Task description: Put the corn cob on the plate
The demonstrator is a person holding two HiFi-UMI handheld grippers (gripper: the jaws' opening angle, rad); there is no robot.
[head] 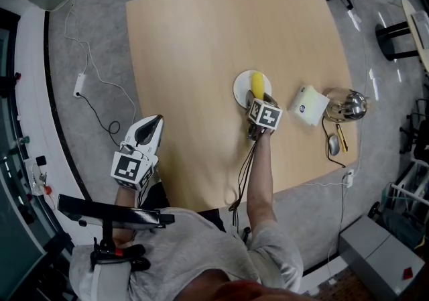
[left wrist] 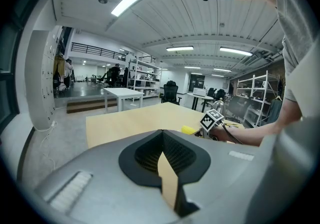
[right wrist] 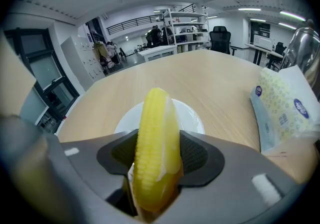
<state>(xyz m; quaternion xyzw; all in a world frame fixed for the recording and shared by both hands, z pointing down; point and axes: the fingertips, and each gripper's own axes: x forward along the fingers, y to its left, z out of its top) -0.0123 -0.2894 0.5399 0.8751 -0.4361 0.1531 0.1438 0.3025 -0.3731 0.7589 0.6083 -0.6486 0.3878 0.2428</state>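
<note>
The yellow corn cob point(right wrist: 156, 148) is clamped between the jaws of my right gripper point(right wrist: 156, 168), pointing forward over the white plate point(right wrist: 192, 118). From the head view the corn cob point(head: 257, 83) lies over the plate point(head: 241, 90) near the table's middle, with the right gripper point(head: 261, 106) at the plate's near edge. Whether the cob touches the plate I cannot tell. My left gripper point(head: 149, 133) hangs off the table's left edge, its jaws closed with nothing between them point(left wrist: 167, 178).
Right of the plate lie a tissue pack point(head: 308, 105), a steel kettle point(head: 347, 106), a mouse point(head: 333, 145) and a yellow pen point(head: 342, 137). The wooden table point(head: 201, 45) extends far beyond the plate. Cables and a power strip point(head: 79, 84) lie on the floor at left.
</note>
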